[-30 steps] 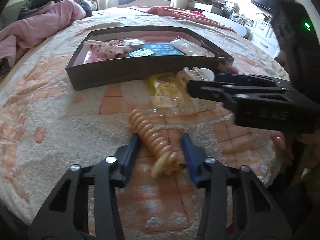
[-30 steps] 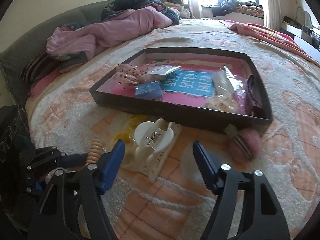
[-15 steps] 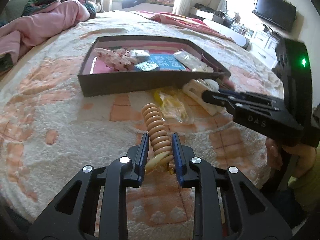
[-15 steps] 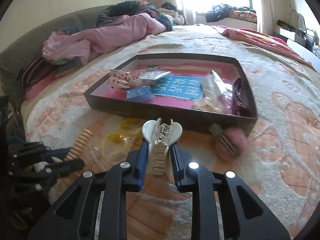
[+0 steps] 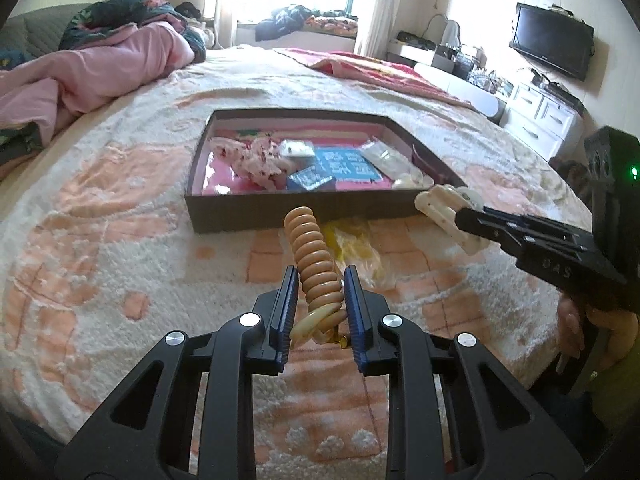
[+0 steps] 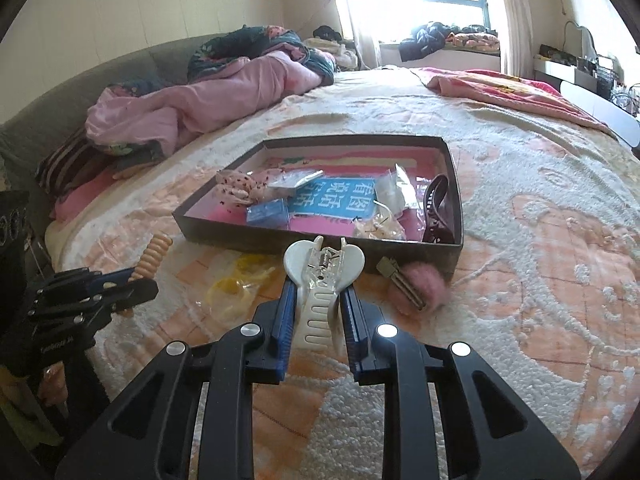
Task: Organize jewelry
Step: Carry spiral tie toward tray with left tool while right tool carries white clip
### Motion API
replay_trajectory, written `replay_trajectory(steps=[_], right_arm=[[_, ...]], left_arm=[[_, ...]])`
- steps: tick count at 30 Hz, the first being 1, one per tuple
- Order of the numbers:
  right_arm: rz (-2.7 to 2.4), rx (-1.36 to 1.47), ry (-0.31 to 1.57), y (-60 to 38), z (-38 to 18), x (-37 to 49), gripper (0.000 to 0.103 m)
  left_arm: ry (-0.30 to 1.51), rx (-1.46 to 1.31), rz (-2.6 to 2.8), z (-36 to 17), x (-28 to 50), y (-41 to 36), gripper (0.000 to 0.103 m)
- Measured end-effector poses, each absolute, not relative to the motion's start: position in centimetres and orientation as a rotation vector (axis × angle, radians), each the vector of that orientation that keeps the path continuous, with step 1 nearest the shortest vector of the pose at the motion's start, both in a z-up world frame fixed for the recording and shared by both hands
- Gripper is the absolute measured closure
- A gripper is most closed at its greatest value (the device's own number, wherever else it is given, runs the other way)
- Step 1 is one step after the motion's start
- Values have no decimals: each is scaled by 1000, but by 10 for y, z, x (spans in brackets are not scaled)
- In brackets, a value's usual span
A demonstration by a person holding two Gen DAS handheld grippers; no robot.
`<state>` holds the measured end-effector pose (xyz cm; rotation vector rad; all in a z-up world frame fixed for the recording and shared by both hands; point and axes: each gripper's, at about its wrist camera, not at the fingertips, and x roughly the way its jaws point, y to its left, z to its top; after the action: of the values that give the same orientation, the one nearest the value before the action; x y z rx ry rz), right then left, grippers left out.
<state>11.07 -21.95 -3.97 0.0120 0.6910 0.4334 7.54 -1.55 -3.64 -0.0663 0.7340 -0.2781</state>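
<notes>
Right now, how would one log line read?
left jaws: shut on coil | right jaws: shut on clip | box: ahead

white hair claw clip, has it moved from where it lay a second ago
Yes. The white hair claw clip lay flat on the blanket in front of the dark tray; now the right gripper is shut on it and has raised it, its head overlapping the tray's near wall.

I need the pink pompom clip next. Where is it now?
In the right wrist view, the pink pompom clip lies on the bedspread right of centre, against the tray's near right corner.
</notes>
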Motion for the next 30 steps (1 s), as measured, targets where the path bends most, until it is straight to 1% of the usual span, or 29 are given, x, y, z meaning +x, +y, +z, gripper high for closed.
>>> replay_trajectory(steps=[21,30], right_arm=[[396,13,620,-231,-23,111,82],[381,26,612,-237,-20,117,82]], left_arm=[[681,-53,-281,-17,100,-26,87],[659,-41,-304,-7,124,-39,87]])
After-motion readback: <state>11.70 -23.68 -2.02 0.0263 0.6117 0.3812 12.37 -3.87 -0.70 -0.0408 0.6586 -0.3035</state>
